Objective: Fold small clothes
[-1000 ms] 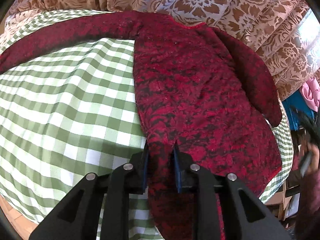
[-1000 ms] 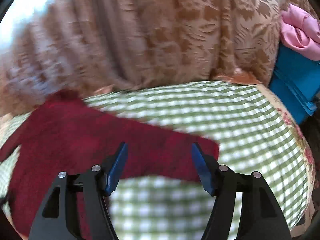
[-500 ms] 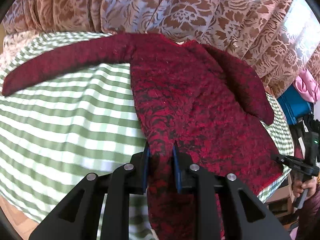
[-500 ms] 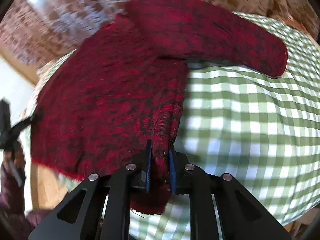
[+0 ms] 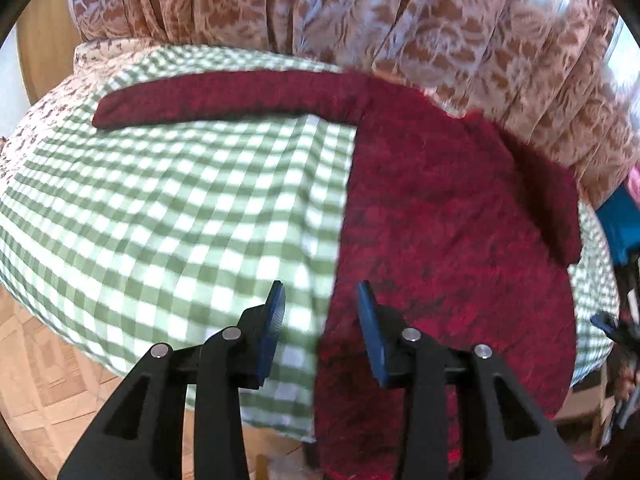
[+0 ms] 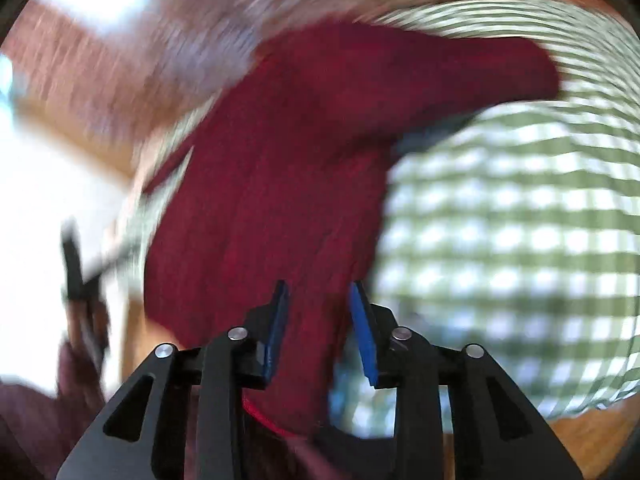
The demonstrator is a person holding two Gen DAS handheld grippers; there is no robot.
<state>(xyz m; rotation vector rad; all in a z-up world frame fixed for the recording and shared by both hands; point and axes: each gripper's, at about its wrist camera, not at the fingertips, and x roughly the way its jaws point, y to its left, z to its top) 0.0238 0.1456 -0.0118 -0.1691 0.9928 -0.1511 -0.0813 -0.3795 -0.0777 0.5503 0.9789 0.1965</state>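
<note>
A dark red patterned long-sleeved top lies spread flat on a green-and-white checked tablecloth, one sleeve stretched out to the far left and the other folded down its right side. My left gripper is open over the top's lower left hem edge. In the blurred right wrist view the top fills the middle, and my right gripper is open with the hem's right edge between its fingers.
A brown floral curtain hangs behind the table. The table's near edge and wooden floor show at lower left. A blue object sits at the right. The checked cloth fills the right of the right wrist view.
Both grippers were shut on the top's hem half a second ago; both have opened and let it go. The left has pulled back; the right wrist view is blurred with motion.
</note>
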